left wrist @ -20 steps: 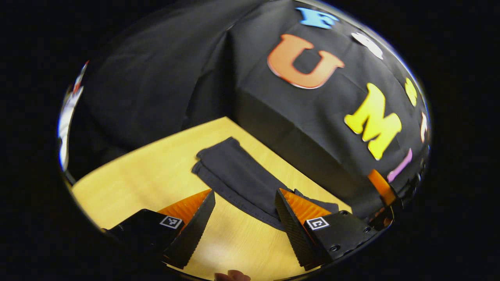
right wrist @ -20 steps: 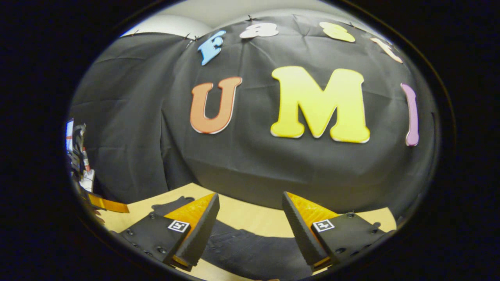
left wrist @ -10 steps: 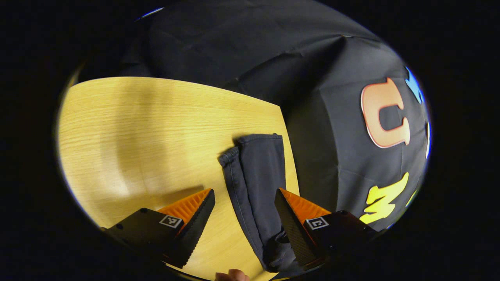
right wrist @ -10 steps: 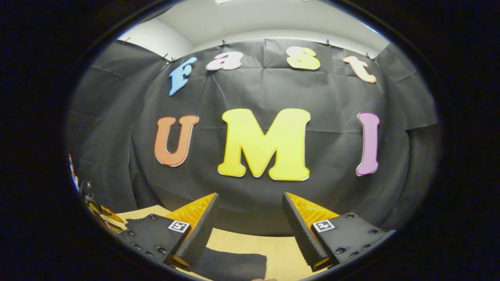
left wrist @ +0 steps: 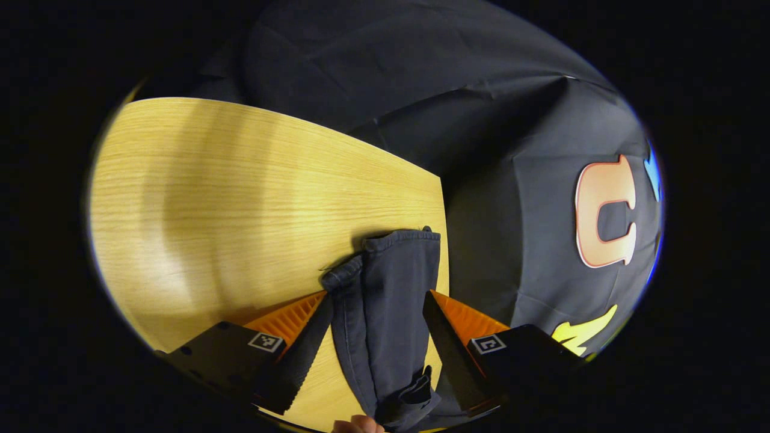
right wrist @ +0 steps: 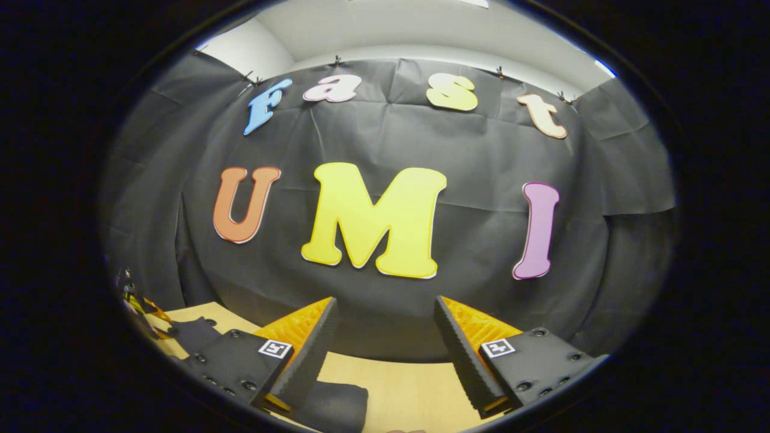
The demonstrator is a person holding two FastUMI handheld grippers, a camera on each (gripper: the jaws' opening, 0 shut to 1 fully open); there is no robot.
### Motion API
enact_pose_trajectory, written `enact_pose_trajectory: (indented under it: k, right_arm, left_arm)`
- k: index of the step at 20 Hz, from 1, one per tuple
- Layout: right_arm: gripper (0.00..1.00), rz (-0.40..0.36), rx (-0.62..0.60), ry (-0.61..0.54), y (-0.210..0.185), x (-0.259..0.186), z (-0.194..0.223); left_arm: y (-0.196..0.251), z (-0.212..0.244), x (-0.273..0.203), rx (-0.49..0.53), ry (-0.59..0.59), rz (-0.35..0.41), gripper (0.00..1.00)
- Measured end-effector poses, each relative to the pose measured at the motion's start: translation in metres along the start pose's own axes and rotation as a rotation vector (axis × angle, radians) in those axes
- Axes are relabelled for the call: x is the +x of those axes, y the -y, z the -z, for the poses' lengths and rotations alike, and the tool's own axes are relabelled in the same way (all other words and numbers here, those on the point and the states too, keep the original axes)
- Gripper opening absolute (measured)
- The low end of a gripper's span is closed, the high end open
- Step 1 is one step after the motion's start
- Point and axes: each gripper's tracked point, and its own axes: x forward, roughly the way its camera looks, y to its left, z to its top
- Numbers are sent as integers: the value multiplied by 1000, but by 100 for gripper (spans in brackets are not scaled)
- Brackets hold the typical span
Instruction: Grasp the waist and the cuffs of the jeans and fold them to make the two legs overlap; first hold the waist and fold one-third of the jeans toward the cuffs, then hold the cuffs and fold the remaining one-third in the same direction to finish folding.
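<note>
The left gripper (left wrist: 376, 319) hangs with jaws wide apart astride the jeans (left wrist: 391, 300), not yet pinching them. The jeans lie on the counter (left wrist: 240, 198), long axis running near to far, far end toward the counter's edge. Which end that is I cannot tell. The step seems to be the first grasp; next, close on the cloth. The right gripper (right wrist: 385, 337), jaws open and empty, hovers above the counter's right part.

Dark jeans on pale wood

The jeans (left wrist: 385, 313) are dark charcoal-blue denim, plain; the table (left wrist: 240, 204) is light yellow wood with fine straight grain; wall cloth (right wrist: 481, 156) is black.
</note>
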Motion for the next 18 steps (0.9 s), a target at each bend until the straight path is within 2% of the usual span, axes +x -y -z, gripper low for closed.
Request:
enact_pose_trajectory:
  k: [4, 6, 7, 9, 10, 12, 13, 15, 18]
  right_arm:
    - [96, 15, -19, -5, 9, -2, -3]
    - [96, 26, -30, -6, 15, -4, -5]
    - [98, 30, -36, -10, 17, -5, -6]
    - [96, 38, -43, -18, 23, -7, -4]
    - [96, 42, -44, -18, 25, -9, -5]
    - [96, 50, -46, -13, 31, -12, -7]
    - [99, 54, -51, -12, 33, -12, -8]
    - [98, 54, -52, -15, 35, -12, -8]
    - [98, 54, -47, -20, 37, -14, -8]
  left_arm:
    - [11, -9, 16, -91, 24, 40, 97]
    - [16, -6, 24, -106, 26, 49, 95]
    - [14, -4, 31, -94, 16, 25, 94]
    - [-7, 1, 40, -49, 8, -54, 51]
    - [-10, 2, 42, -52, 11, -60, 29]
    - [-7, -1, 40, -42, 15, -64, 14]
    - [-8, -1, 40, -36, 17, -66, 11]
    - [-8, -1, 40, -14, 27, -73, 7]
    - [-5, -1, 36, 122, 51, -92, 4]
